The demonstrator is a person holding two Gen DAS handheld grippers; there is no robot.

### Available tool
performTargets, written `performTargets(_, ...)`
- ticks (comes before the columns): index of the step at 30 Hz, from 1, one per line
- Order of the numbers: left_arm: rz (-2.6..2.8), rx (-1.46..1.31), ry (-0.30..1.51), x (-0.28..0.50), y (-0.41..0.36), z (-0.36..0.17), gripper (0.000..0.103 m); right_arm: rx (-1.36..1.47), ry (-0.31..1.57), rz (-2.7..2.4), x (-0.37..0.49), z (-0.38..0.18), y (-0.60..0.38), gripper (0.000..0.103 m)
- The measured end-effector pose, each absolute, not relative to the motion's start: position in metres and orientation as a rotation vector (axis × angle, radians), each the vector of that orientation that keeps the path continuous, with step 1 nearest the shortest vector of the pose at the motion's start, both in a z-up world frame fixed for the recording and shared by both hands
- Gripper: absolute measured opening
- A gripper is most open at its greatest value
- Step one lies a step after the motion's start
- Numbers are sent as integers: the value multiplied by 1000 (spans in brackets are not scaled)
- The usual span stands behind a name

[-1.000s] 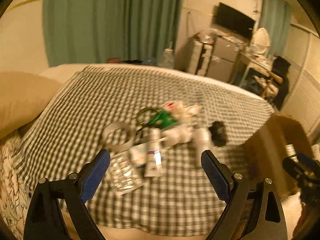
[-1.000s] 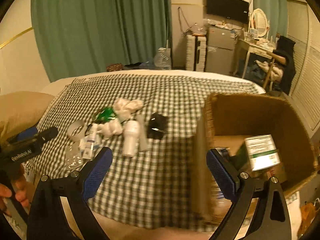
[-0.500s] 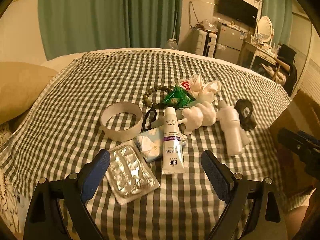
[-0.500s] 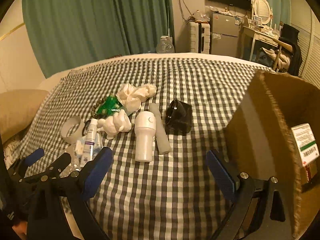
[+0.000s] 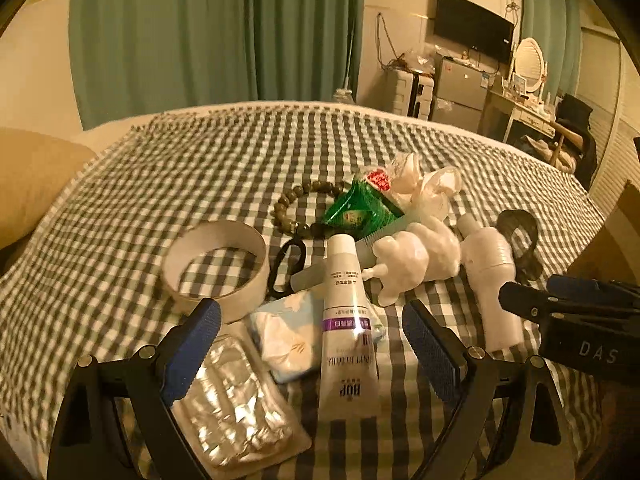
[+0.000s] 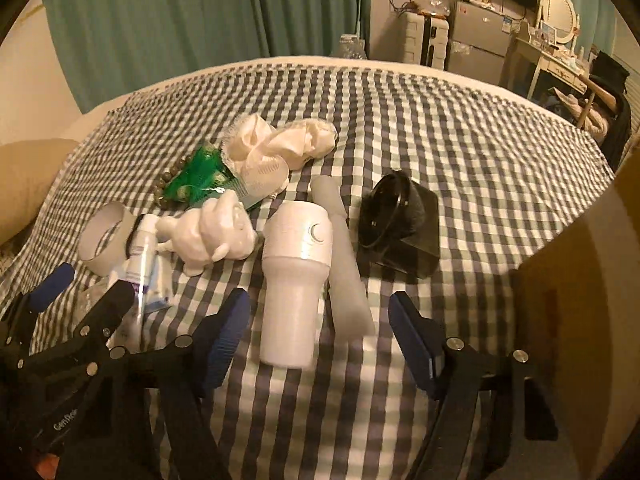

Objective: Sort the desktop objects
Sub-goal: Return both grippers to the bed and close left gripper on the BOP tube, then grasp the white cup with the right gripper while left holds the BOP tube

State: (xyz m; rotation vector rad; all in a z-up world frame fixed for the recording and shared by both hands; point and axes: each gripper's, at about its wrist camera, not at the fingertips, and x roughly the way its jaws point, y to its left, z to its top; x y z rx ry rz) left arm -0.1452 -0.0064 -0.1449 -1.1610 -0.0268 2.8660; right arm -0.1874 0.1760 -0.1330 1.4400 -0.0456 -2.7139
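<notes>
Small objects lie heaped on a checked bedcover. My left gripper hangs open just above a white tube, a tissue pack and a foil blister pack; its pads touch none of them. Beyond lie a tape ring, a bead bracelet, a green packet and a white figurine. My right gripper is closing, its jaws either side of a lying white bottle without pressing it. A frosted stick and a black box sit beside the bottle.
A cardboard box stands at the bed's right edge. Crumpled white wrapping lies behind the pile. A tan pillow is at the left. Green curtains and furniture stand beyond the bed. The two grippers hang close together.
Both grippers have come down toward the pile, which looks larger. The right gripper swung left from the cardboard box to over the white bottle, and its jaws have narrowed.
</notes>
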Motion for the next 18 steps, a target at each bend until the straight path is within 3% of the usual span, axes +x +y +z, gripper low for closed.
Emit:
performTargets(7, 2854, -1181, -119, -164, -7, -159, 91, 1482, -44, -2687, -198, -149, 174, 62)
performTargets(10, 2805, -1213, -68, -167, 0, -165, 56, 1486, 5, -2690, -197, -151, 171, 62)
performTargets(12, 2806, -1217, -5, -166, 5, -168, 52, 1491, 25, -2688, -197, -152, 169, 60)
performTargets(14, 2769, -1195, -28, -164, 6, -165, 30, 1498, 47, -2687, -196, -154, 167, 57)
performTargets(18, 2769, -1179, 15, -158, 9, -163, 27, 1492, 104, -2681, -190, -152, 163, 42)
